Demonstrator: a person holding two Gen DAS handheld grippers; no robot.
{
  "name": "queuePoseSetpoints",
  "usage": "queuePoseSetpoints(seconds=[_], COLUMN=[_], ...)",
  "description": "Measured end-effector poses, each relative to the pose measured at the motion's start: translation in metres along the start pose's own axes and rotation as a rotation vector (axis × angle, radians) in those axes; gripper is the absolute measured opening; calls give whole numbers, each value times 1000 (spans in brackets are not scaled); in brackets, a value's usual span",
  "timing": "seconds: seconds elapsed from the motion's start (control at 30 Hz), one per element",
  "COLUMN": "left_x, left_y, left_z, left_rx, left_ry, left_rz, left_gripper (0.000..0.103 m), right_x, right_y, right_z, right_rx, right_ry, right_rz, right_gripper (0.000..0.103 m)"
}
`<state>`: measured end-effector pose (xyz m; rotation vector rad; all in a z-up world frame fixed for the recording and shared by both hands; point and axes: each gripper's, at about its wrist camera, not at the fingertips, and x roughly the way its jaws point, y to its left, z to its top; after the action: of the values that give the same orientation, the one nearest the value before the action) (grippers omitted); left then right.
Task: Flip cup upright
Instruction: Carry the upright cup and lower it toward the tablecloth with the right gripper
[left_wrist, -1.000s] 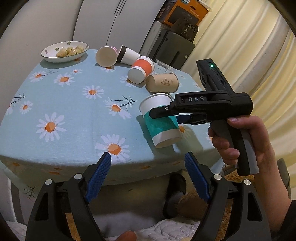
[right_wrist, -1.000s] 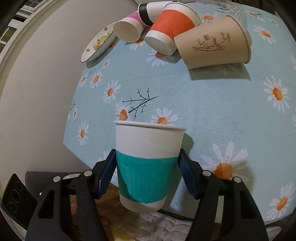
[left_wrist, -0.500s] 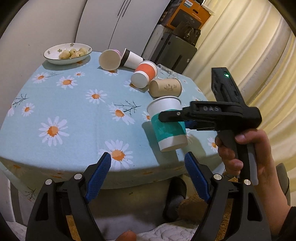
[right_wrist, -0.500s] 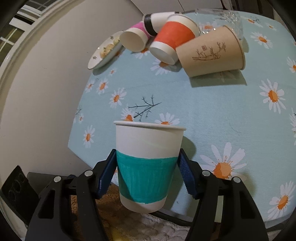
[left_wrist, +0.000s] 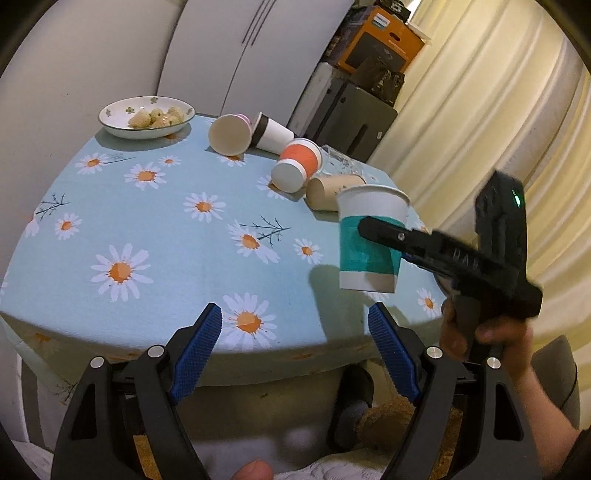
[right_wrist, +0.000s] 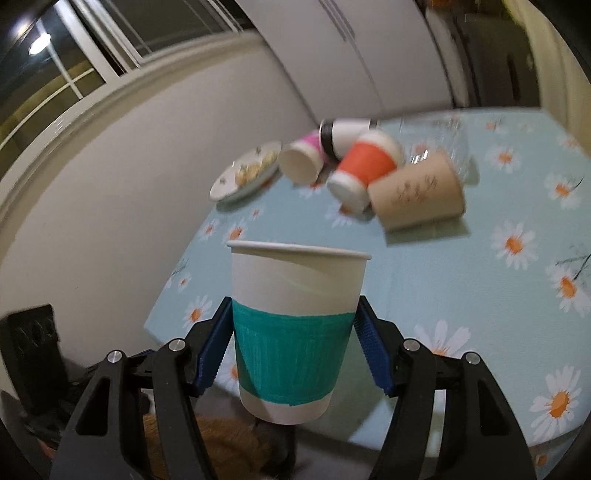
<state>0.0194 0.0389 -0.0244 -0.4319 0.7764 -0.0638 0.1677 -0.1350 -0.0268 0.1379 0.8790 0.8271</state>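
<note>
A white paper cup with a teal band (right_wrist: 291, 328) stands upright between my right gripper's (right_wrist: 295, 350) blue pads, held in the air above the near right part of the daisy tablecloth (left_wrist: 166, 236). It also shows in the left wrist view (left_wrist: 369, 243), with the right gripper (left_wrist: 388, 236) shut on its teal band. My left gripper (left_wrist: 295, 339) is open and empty, below the table's near edge, left of and below the cup.
Several cups lie on their sides at the back: a pink one (left_wrist: 229, 133), a black-banded one (left_wrist: 273, 129), an orange one (left_wrist: 295, 166) and a brown one (left_wrist: 332, 190). A clear glass (left_wrist: 341, 162) and a bowl of food (left_wrist: 147, 118) sit at the back.
My right gripper has lifted the teal cup higher above the table and swung it to the right, tilting its view up. The left gripper has stayed open and pulled back slightly.
</note>
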Motion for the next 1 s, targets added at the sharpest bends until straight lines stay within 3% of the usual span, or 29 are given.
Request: queuePoseSetpoints(seconds=[0.33, 0.67, 1.0], left_x=[-9, -13, -13], left_y=[10, 14, 17], left_z=[3, 3, 5], left_rx=[-33, -49, -59], left_ry=[-32, -44, -47], left_rz=[-6, -4, 5], left_gripper=[80, 80, 80], right_x=[-5, 7, 22], right_y=[22, 32, 39], right_z=[-16, -35, -57], right_rx=[-128, -234, -315], right_ry=[-246, -380, -498], right_rz=[-125, -213, -376], right_gripper=[65, 65, 65])
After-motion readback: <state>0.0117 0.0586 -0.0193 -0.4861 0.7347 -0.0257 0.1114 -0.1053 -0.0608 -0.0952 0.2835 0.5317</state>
